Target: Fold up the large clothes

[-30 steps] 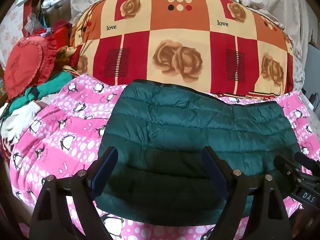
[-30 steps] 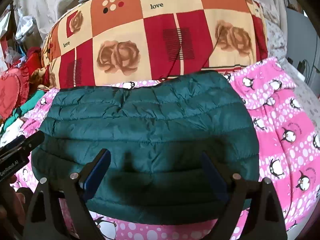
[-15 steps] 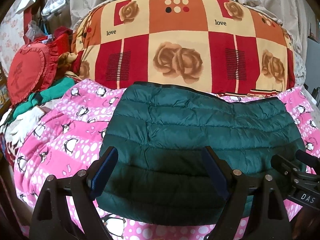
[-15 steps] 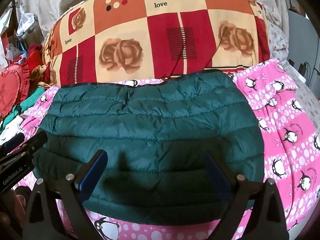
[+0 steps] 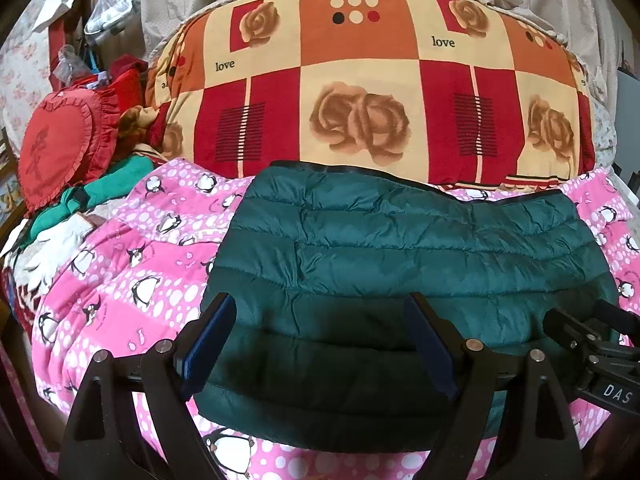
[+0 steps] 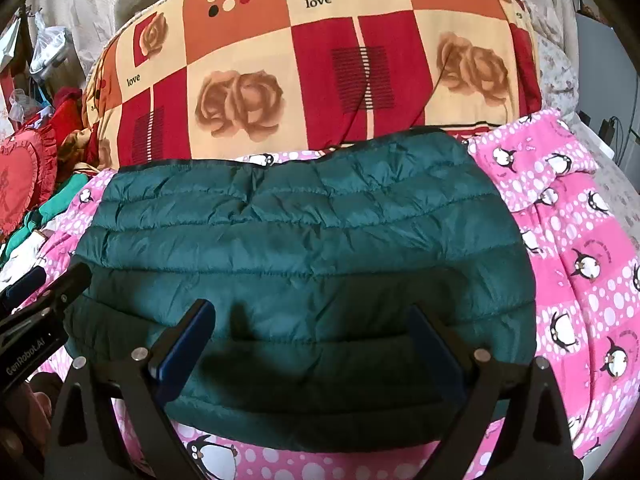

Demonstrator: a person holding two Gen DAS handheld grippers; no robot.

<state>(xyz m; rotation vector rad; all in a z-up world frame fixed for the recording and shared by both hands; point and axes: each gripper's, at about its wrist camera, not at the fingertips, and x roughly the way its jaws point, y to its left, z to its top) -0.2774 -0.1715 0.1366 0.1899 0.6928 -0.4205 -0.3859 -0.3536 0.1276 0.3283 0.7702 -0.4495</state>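
A folded dark-green puffer jacket (image 5: 400, 264) lies flat on the pink penguin blanket (image 5: 132, 272), just before a rose-patterned quilt (image 5: 360, 92). The left gripper (image 5: 320, 344) and right gripper (image 6: 312, 344) hover above its near edge, jaws spread wide, holding nothing.

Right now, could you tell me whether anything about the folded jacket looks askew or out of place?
Nothing stands out: the teal quilted jacket lies folded flat on the pink penguin blanket, lightly wrinkled, with its far edge slightly uneven.

We cannot see the jacket's (image 5: 400, 264) folded-under layers. Its near edge hides behind the left hand-held gripper (image 5: 320, 344) and right hand-held gripper (image 6: 312, 344), whose bases the frame cuts off. The heart cushion's (image 5: 56, 148) character is unreadable.
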